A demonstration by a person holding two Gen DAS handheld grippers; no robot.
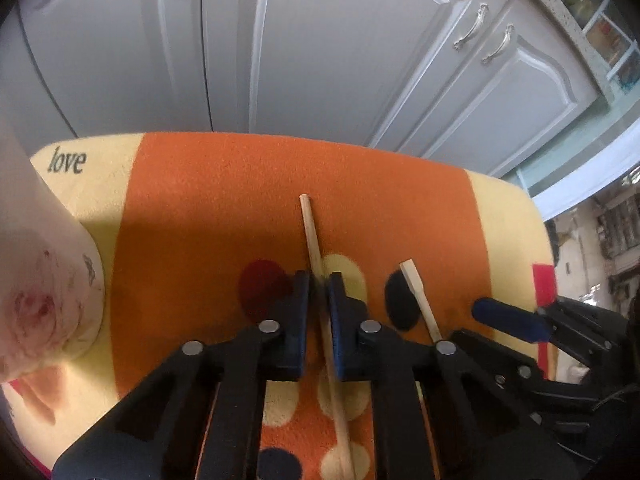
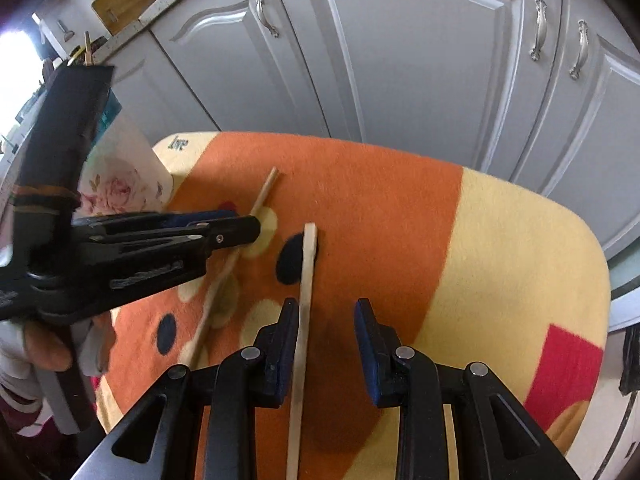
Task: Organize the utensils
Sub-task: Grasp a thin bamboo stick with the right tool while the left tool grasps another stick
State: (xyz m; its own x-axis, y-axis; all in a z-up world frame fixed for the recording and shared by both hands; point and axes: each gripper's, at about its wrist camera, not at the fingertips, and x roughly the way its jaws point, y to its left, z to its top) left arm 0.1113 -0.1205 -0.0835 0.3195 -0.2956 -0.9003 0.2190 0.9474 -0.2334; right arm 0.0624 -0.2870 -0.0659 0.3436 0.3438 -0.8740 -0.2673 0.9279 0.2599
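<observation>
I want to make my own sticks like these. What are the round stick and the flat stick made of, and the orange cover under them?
The round stick looks like bare, unpainted wood or bamboo: pale tan and matt. The flat stick looks the same, only lighter and thin with square edges. The orange cover looks like soft fleece or felt, with a fuzzy, dull surface.

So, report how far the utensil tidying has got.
Done: nothing looks put away yet. In hand: the left gripper is shut on the round wooden stick, which lies on the orange blanket. Left: the flat stick lies loose between the right gripper fingers; the floral cup stands nearby.
</observation>
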